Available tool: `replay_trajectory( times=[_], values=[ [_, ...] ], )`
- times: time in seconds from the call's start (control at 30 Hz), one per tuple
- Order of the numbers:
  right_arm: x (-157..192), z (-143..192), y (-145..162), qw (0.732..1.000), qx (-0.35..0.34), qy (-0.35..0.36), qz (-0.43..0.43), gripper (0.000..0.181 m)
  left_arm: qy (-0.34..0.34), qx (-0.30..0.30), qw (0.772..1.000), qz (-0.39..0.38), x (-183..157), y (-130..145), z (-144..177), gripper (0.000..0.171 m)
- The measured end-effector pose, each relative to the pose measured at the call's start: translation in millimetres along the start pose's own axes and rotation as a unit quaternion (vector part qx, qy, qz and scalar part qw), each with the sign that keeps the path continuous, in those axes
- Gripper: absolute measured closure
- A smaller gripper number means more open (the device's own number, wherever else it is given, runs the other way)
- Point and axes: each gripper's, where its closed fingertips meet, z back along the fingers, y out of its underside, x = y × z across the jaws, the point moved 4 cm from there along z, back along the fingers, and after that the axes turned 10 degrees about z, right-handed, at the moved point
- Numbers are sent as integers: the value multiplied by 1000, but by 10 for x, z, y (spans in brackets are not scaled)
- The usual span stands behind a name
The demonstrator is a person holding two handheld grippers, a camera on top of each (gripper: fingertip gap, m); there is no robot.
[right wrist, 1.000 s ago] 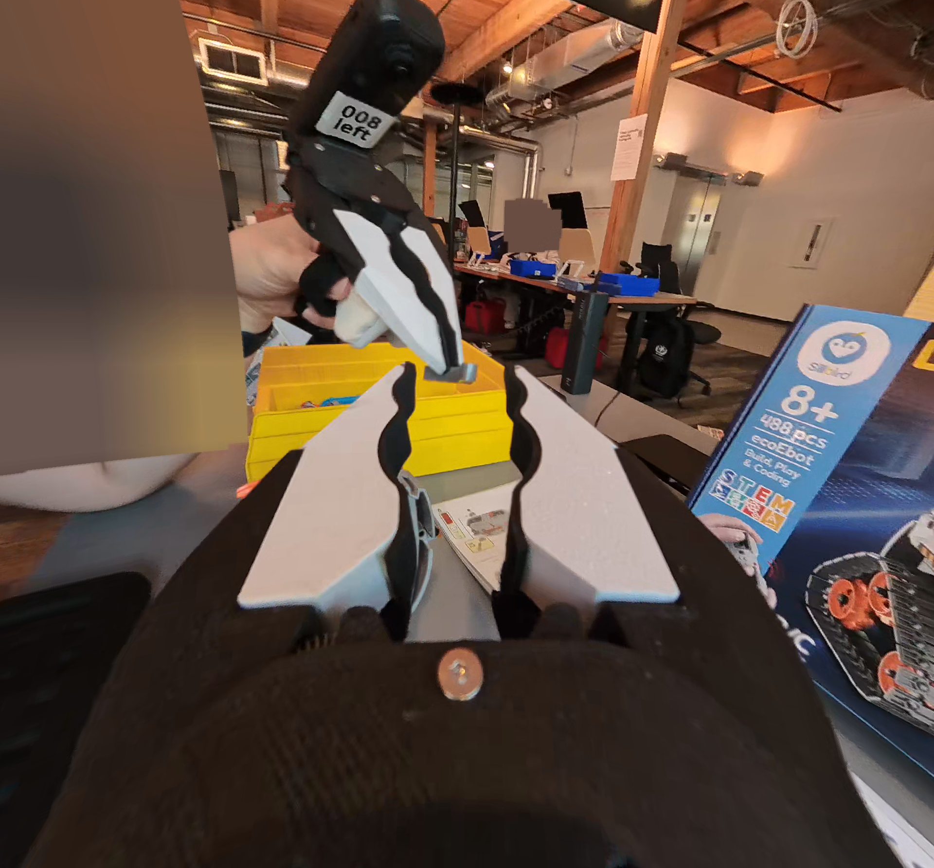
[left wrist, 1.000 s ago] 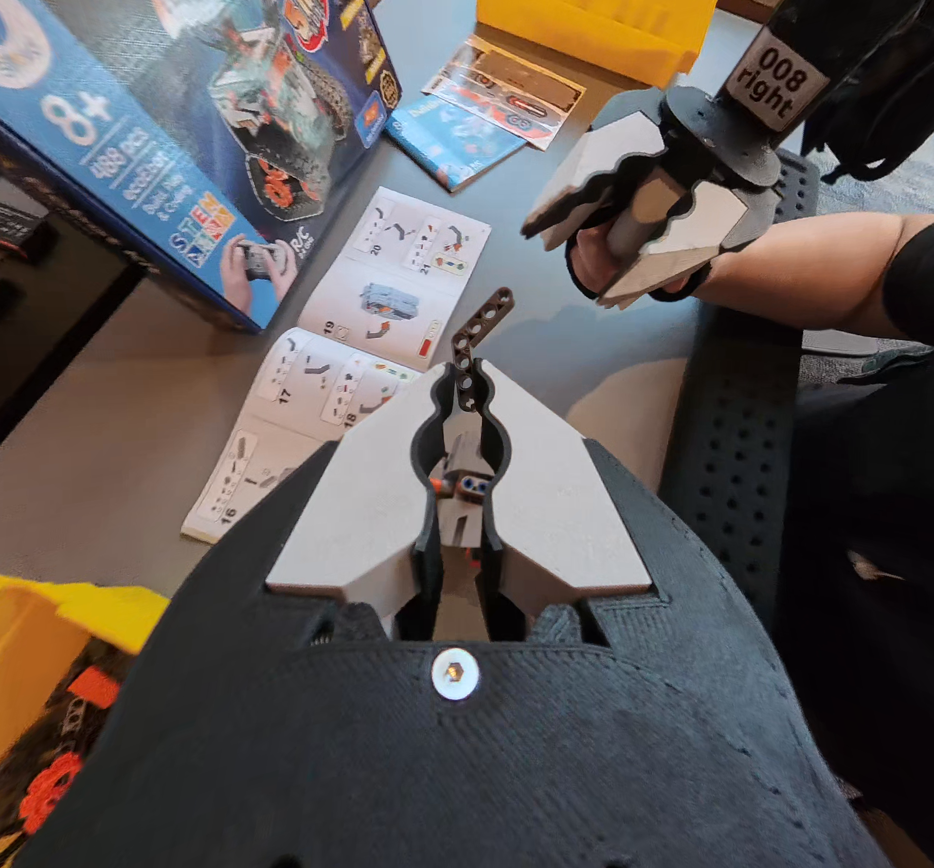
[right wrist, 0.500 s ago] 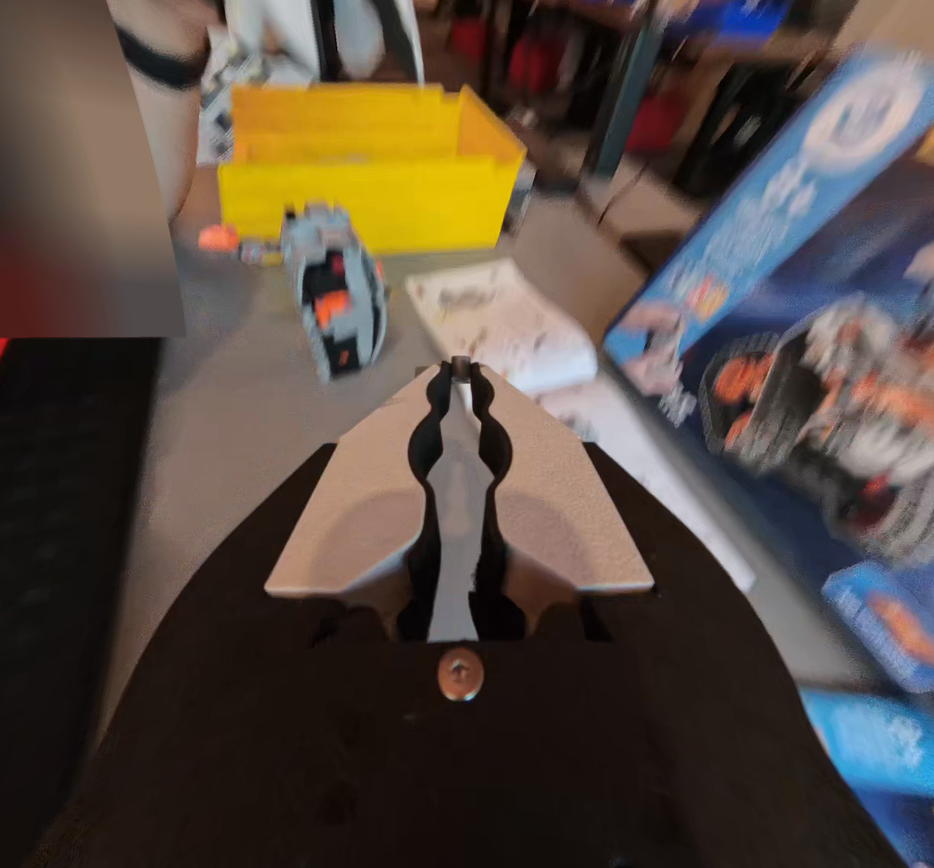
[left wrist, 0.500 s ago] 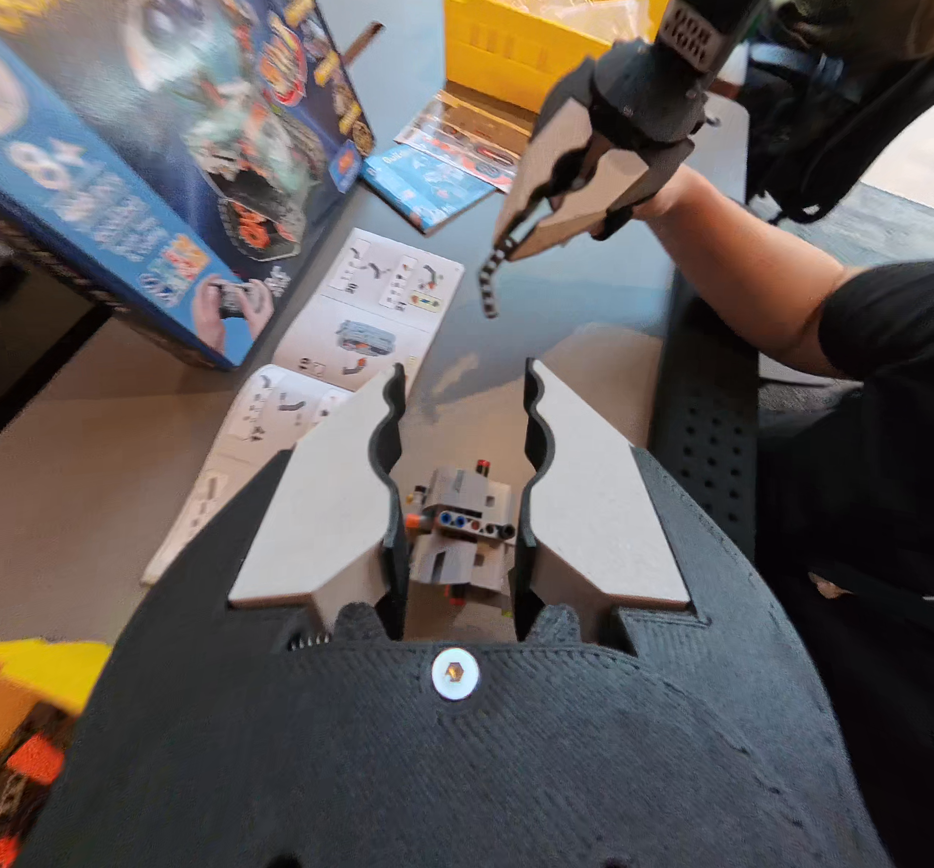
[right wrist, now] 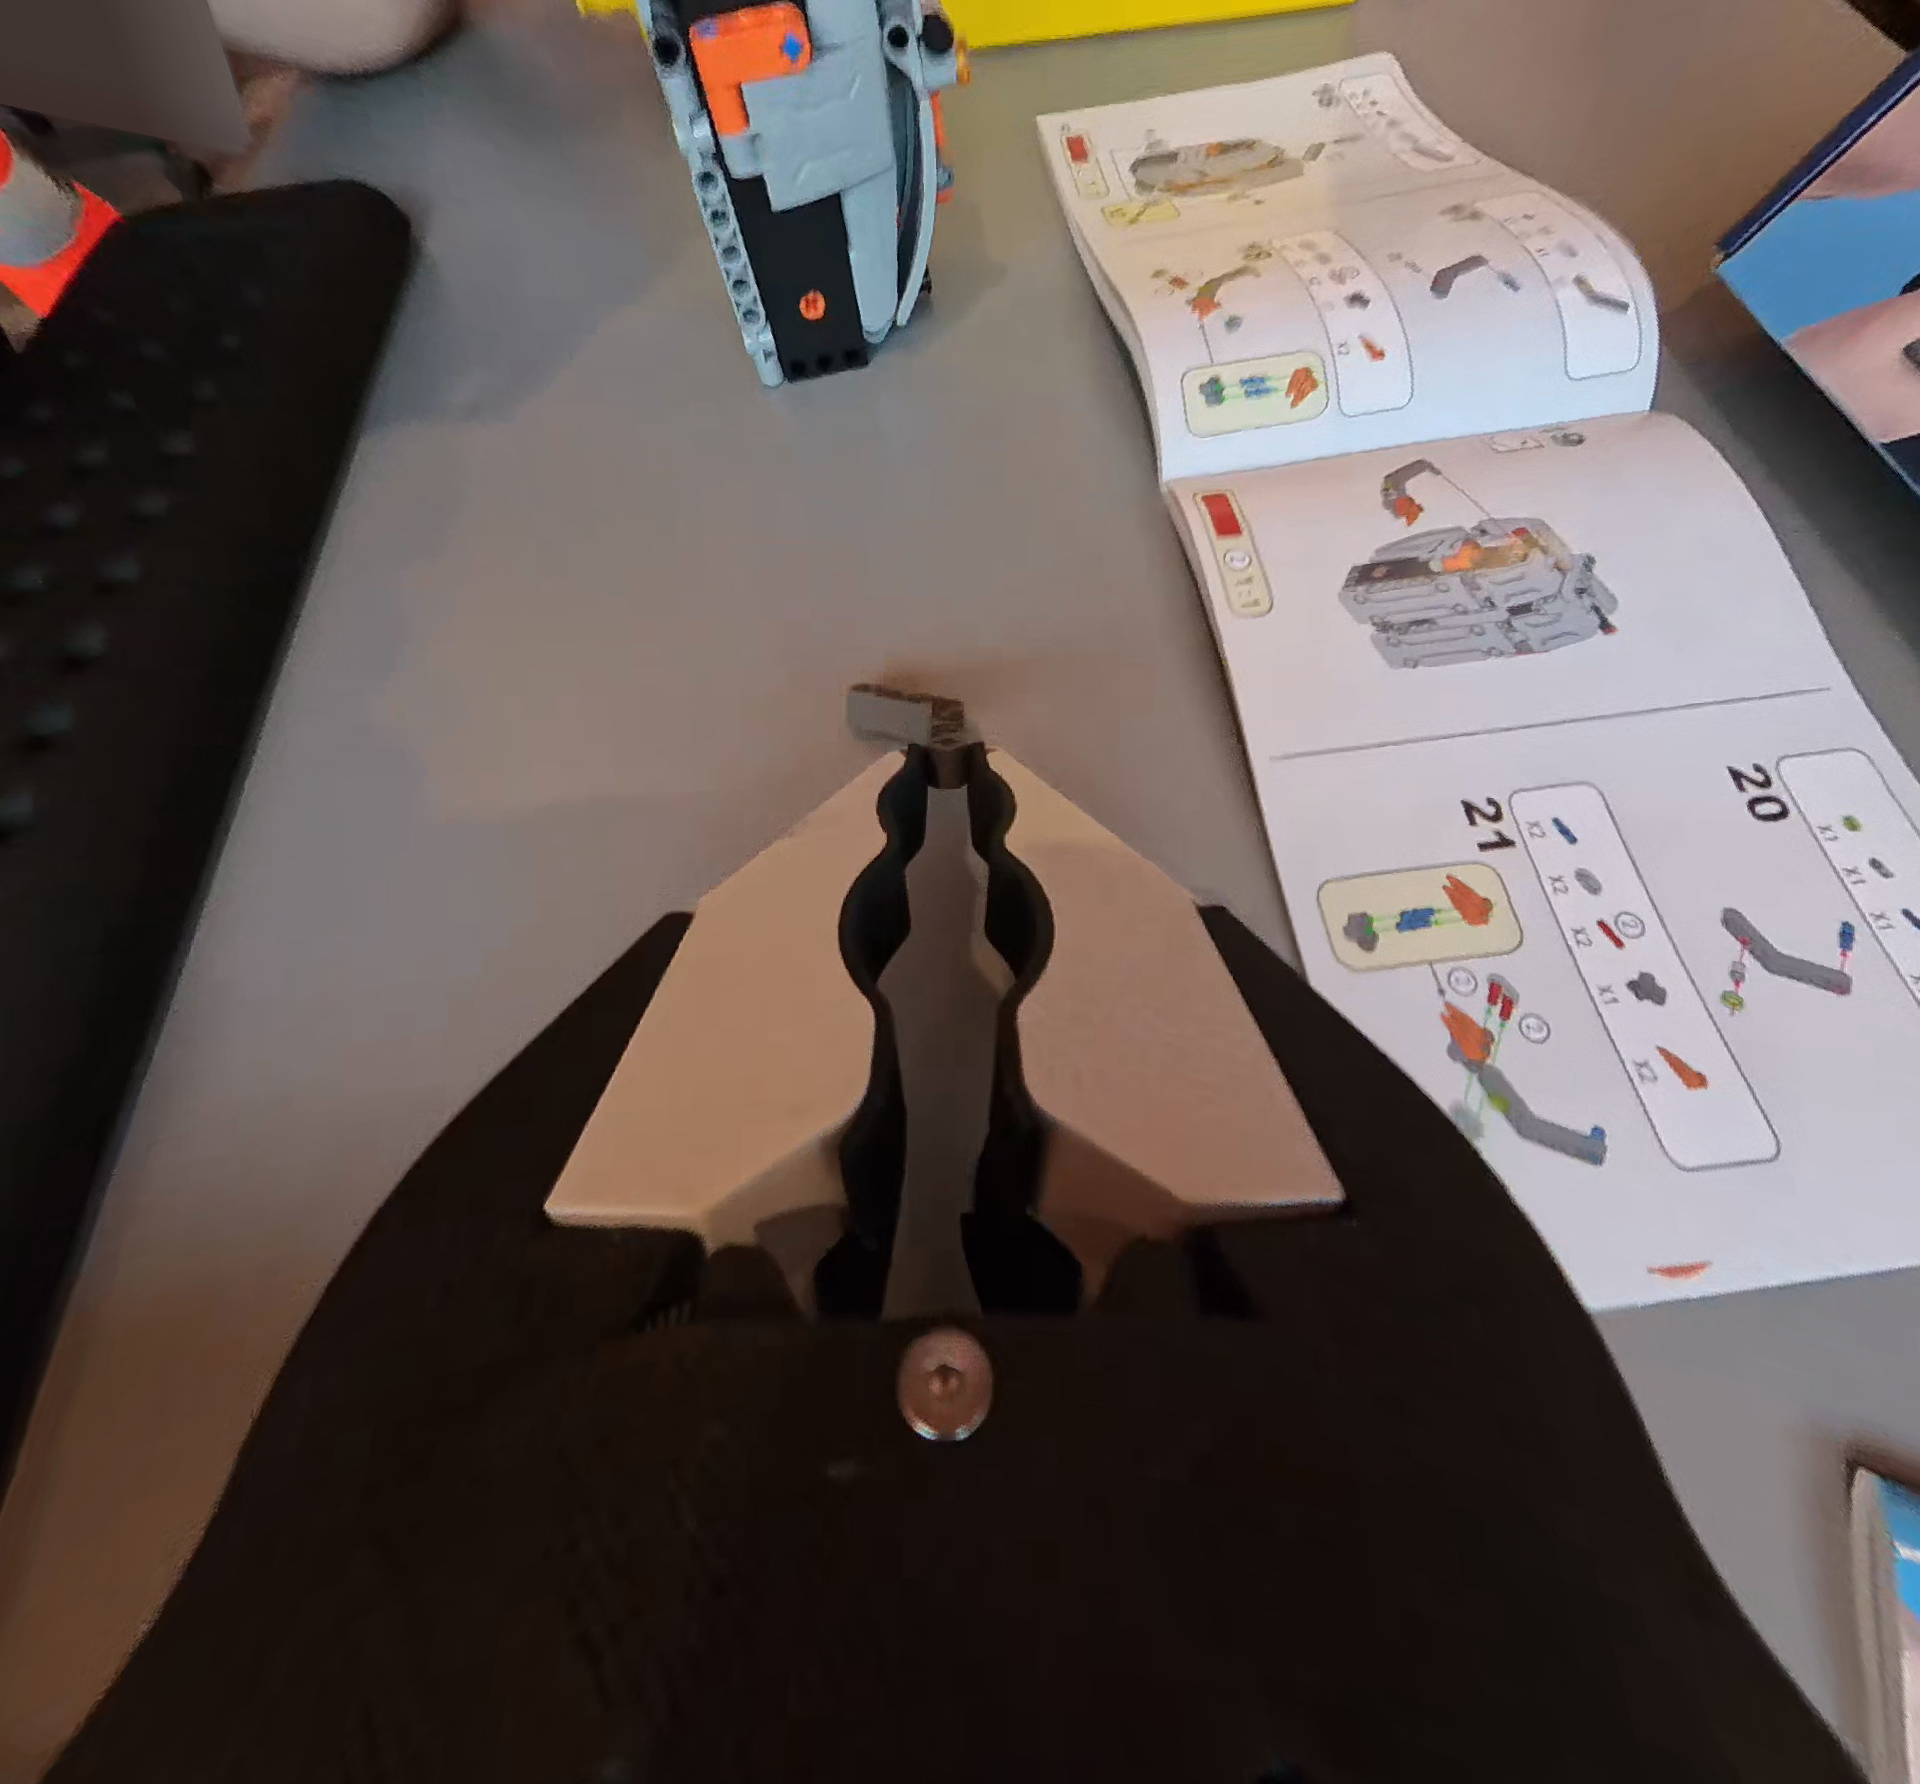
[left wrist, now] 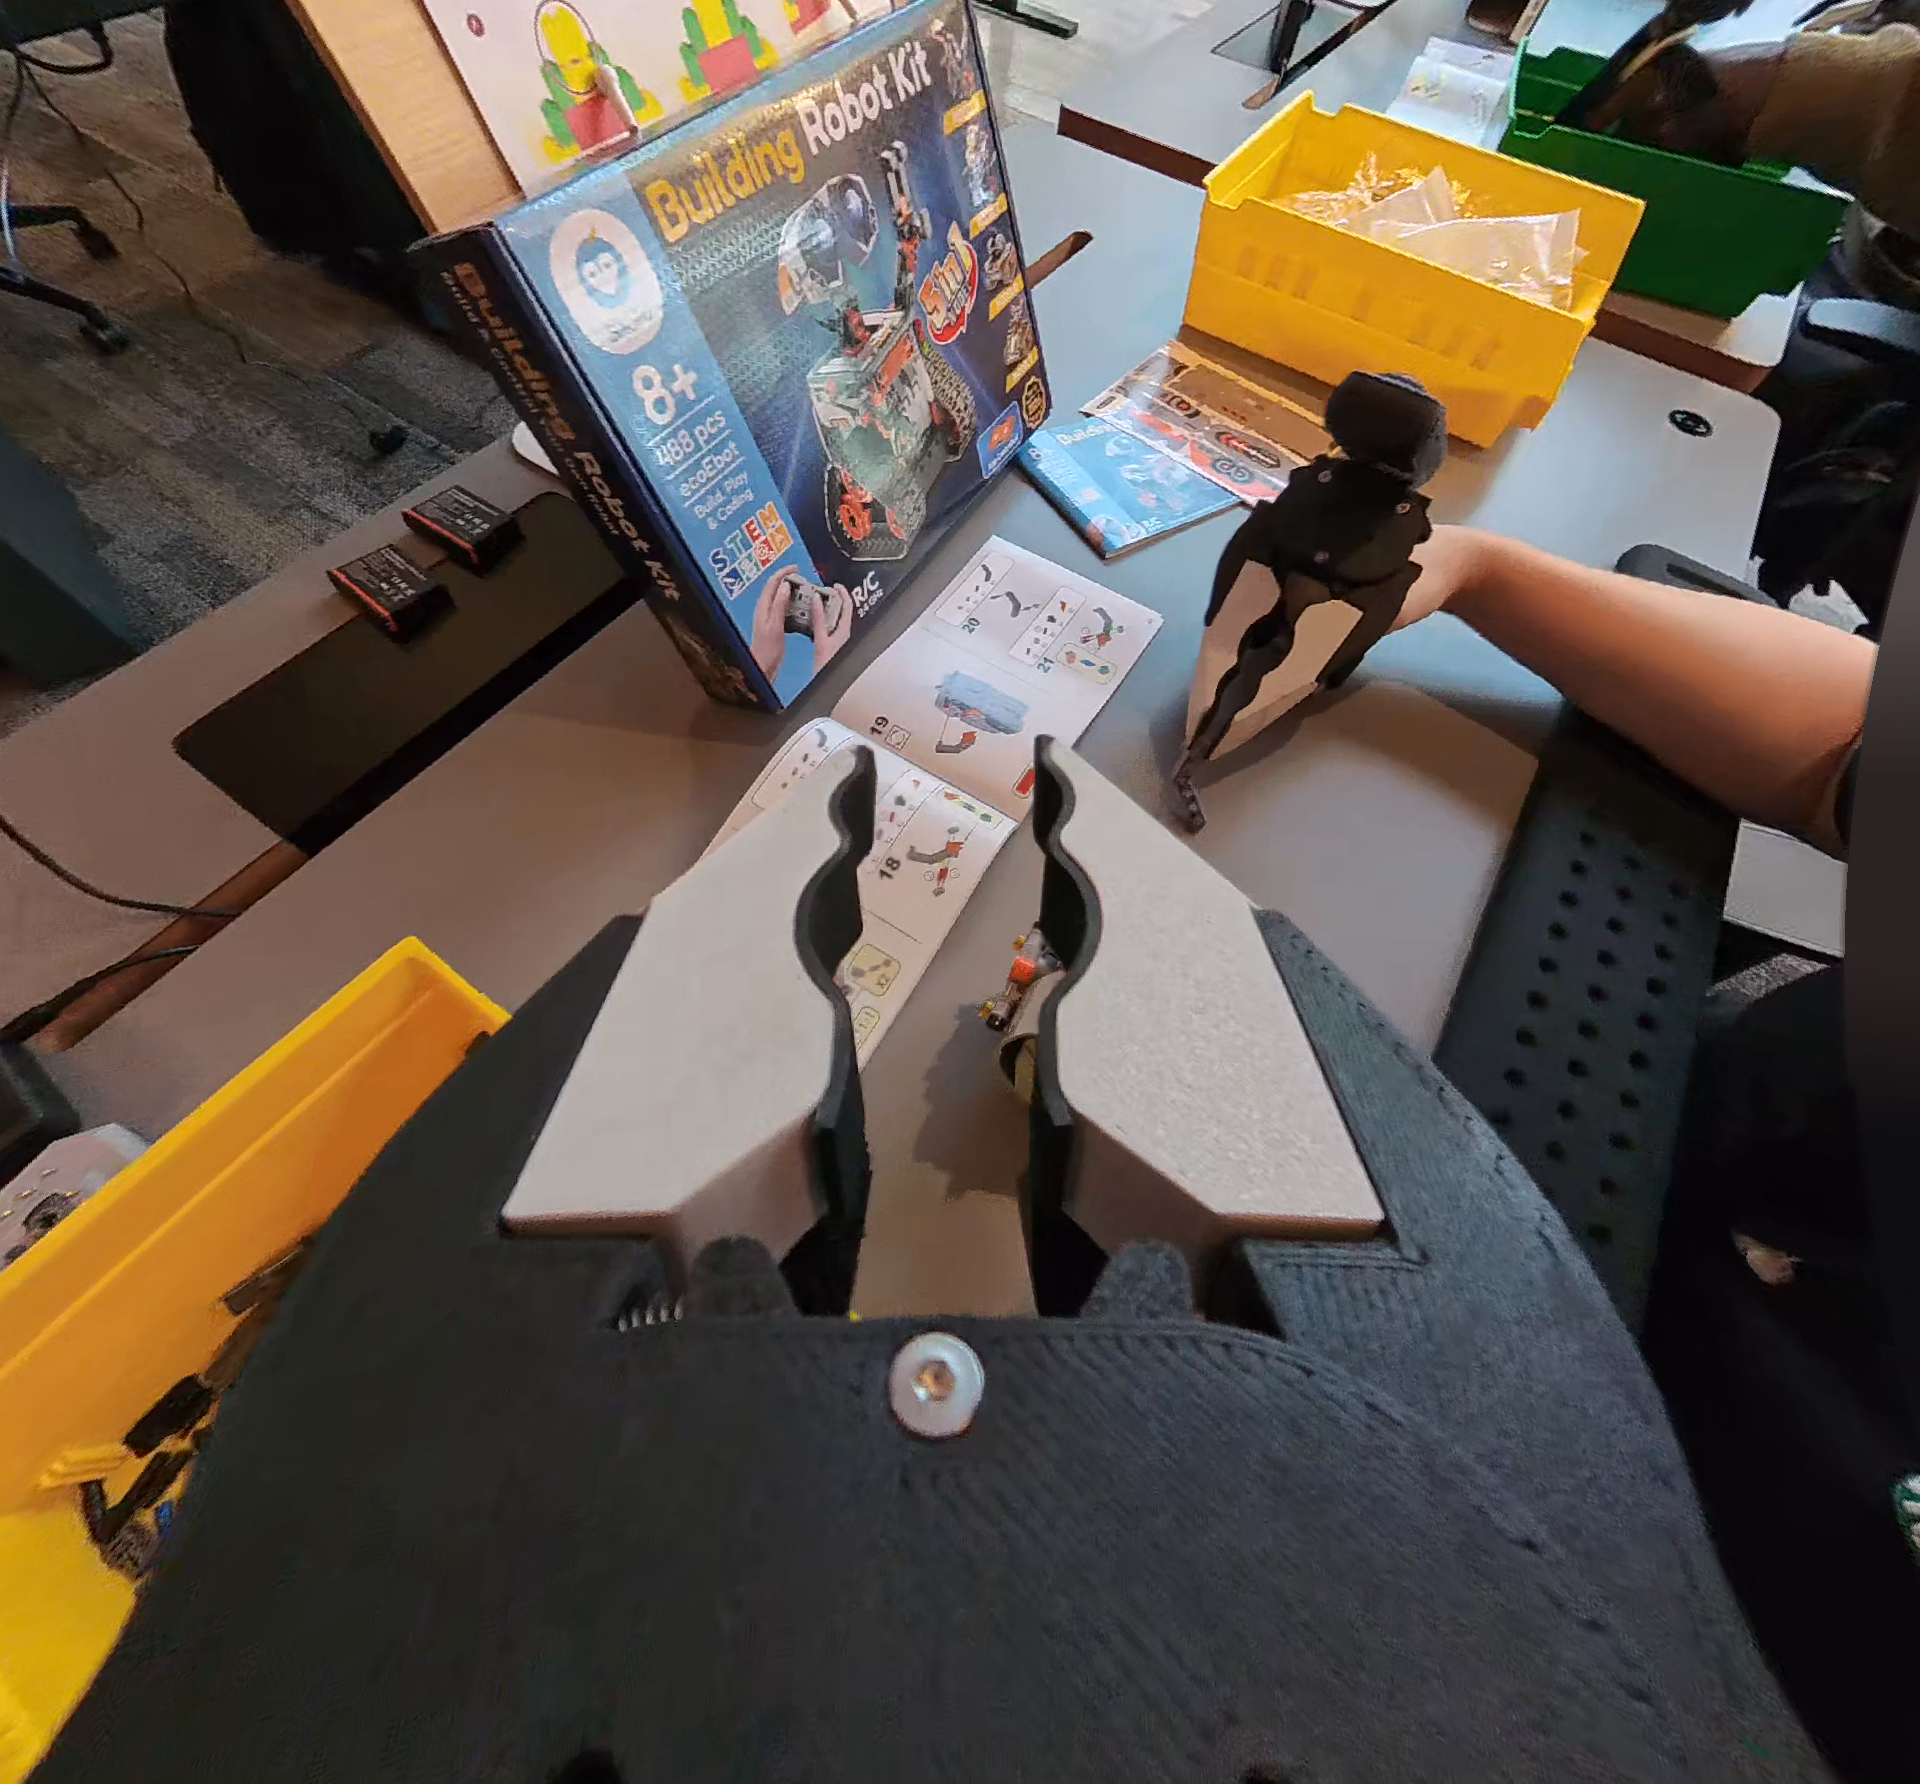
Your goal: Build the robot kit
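My left gripper [left wrist: 948, 758] is open and empty, held above the grey table [left wrist: 1351, 851]. Under its right finger a grey and orange brick assembly [left wrist: 1018, 981] peeks out on the table. In the right wrist view this assembly [right wrist: 800, 176] stands upright straight ahead. My right gripper [right wrist: 943, 760] is shut on a small dark grey beam [right wrist: 899, 714] at its tips, just above the table. In the left wrist view the right gripper [left wrist: 1195, 758] points down, and the beam [left wrist: 1188, 799] touches or almost touches the table.
An open instruction booklet [right wrist: 1507, 591] lies right of the beam. A blue kit box [left wrist: 790, 384] stands behind it, with leaflets [left wrist: 1143, 477] beside it. A yellow bin of plastic bags [left wrist: 1382, 300] sits at the back, another yellow bin [left wrist: 208, 1215] near left. A black perforated mat [left wrist: 1590, 1007] lies right. Left tips to right tips: about 30 cm.
My left gripper opened, left the assembly on the table and pulled up and back. My right gripper shut on the beam, took it away and lowered it to the table.
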Motion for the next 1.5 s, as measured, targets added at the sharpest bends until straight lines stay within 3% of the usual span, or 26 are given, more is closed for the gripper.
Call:
replay_trajectory(
  times=[0.17,0.23,0.3,0.37,0.47,0.57,0.73,1.0,1.2,1.37,1.5],
  values=[
    [-1,-40,126,998,55,0,2,166,-49,41,998,7,211,119,119,139],
    [-12,-40,138,998,60,3,-6,150,-127,65,990,20,473,214,276,142],
    [-17,-9,125,999,48,0,-20,146,-256,76,962,47,871,322,539,145],
    [-46,44,40,999,10,-2,-43,145,-322,125,935,76,1181,568,732,146],
    [-210,157,-99,995,-61,36,-64,146,-297,191,924,145,1538,893,705,153],
    [-408,275,-87,987,-97,93,-83,147,-288,250,899,215,1937,1198,573,153],
    [-559,376,-63,976,-139,121,-114,149,-327,281,866,253,2457,1521,417,161],
    [-527,338,-72,979,-133,112,-108,150,-378,356,830,203,2665,1763,329,162],
    [-504,312,-77,981,-128,105,-105,150,-457,409,756,226,2690,1896,355,167],
    [-490,306,-81,981,-126,102,-103,150,-461,429,745,221,2706,1978,265,155],
    [-478,291,-83,982,-123,100,-100,150,-469,429,736,234,2731,2038,264,161]
  ],
)
